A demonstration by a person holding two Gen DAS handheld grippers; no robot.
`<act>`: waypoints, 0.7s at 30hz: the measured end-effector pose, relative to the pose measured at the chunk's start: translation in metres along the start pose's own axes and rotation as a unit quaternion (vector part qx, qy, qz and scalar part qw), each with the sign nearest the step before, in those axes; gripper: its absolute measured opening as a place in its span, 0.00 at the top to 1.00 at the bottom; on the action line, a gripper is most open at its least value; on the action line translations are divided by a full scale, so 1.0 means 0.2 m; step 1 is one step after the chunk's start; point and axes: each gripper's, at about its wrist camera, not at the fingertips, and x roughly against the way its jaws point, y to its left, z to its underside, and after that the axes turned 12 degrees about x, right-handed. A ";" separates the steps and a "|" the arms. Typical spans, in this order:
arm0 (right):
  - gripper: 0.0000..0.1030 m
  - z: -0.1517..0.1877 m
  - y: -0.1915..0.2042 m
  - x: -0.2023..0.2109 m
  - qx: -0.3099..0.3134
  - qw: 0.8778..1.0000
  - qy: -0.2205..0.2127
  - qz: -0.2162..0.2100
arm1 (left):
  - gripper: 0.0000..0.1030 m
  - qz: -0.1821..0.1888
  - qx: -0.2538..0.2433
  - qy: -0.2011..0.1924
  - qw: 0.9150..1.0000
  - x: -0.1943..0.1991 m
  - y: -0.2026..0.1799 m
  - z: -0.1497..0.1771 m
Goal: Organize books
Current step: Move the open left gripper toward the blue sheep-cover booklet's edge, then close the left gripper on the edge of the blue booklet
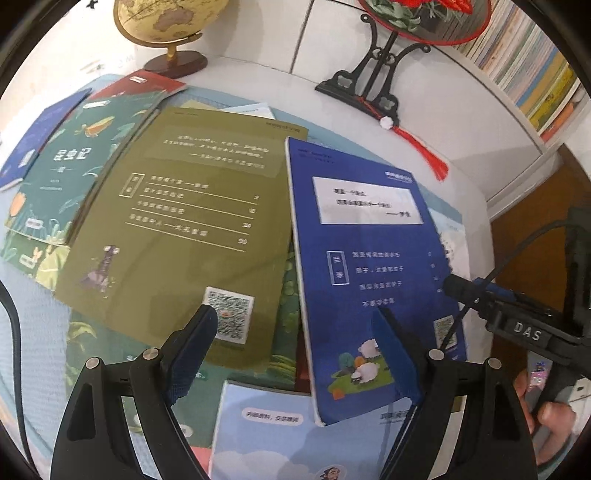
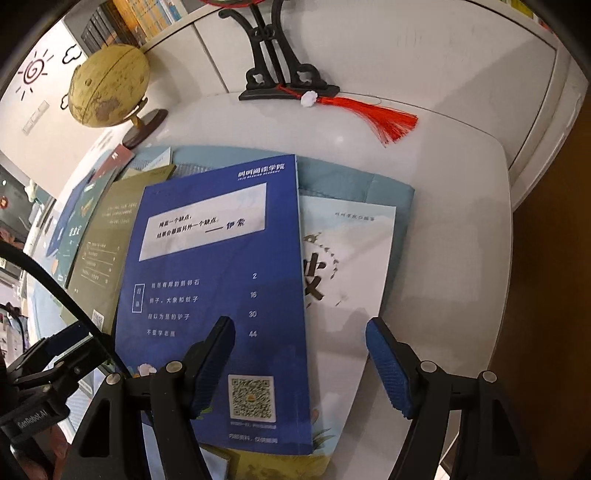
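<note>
Right wrist view is showing the right hand-held gripper [image 2: 300, 345] hovering spread, empty, over the glossy blue paperback book [image 2: 214, 295]. Closing there risks pinching the white illustrated book [image 2: 347, 273] underneath too, dragging both.

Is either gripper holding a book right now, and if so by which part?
Nothing is held. The left gripper and right gripper both hang open above the blue book.

Upper left: globe [image 1: 159, 22] on dark wooden base, by the wall. Top centre: black ornate stand [image 1: 369, 77] holding a red-rimmed fan [image 1: 424, 18], red tassel [image 1: 428, 155] trailing onto white table [image 1: 258, 81]. Upper right: shelf [image 1: 532, 74] packed with colourful spines. In the right wrist view, sun doodle [image 2: 35, 72] on wall, upper left.
</note>
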 end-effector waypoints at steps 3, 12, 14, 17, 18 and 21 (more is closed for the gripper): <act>0.30 -0.01 -0.02 -0.02 0.000 1.000 0.001 0.003 | 0.19 0.000 -0.014 0.006 1.000 -0.03 -0.03 0.00; 0.38 -0.03 -0.01 0.01 0.029 0.998 -0.007 0.062 | 0.19 -0.011 -0.045 0.004 0.999 -0.05 -0.09 -0.01; 0.38 -0.05 0.00 0.05 0.039 0.998 -0.022 0.043 | 0.19 0.001 -0.040 0.006 0.999 -0.03 -0.08 -0.01; 0.38 -0.07 0.03 -0.01 0.045 0.999 -0.004 0.010 | 0.21 0.006 -0.043 0.009 0.999 -0.04 -0.08 -0.01; 0.38 -0.07 0.03 -0.04 0.041 0.999 0.004 0.011 | 0.24 0.010 -0.045 0.013 0.999 -0.04 -0.08 -0.01; 0.38 -0.06 0.03 -0.08 0.029 0.999 0.008 0.012 | 0.37 0.027 -0.052 0.016 0.998 -0.04 -0.09 0.01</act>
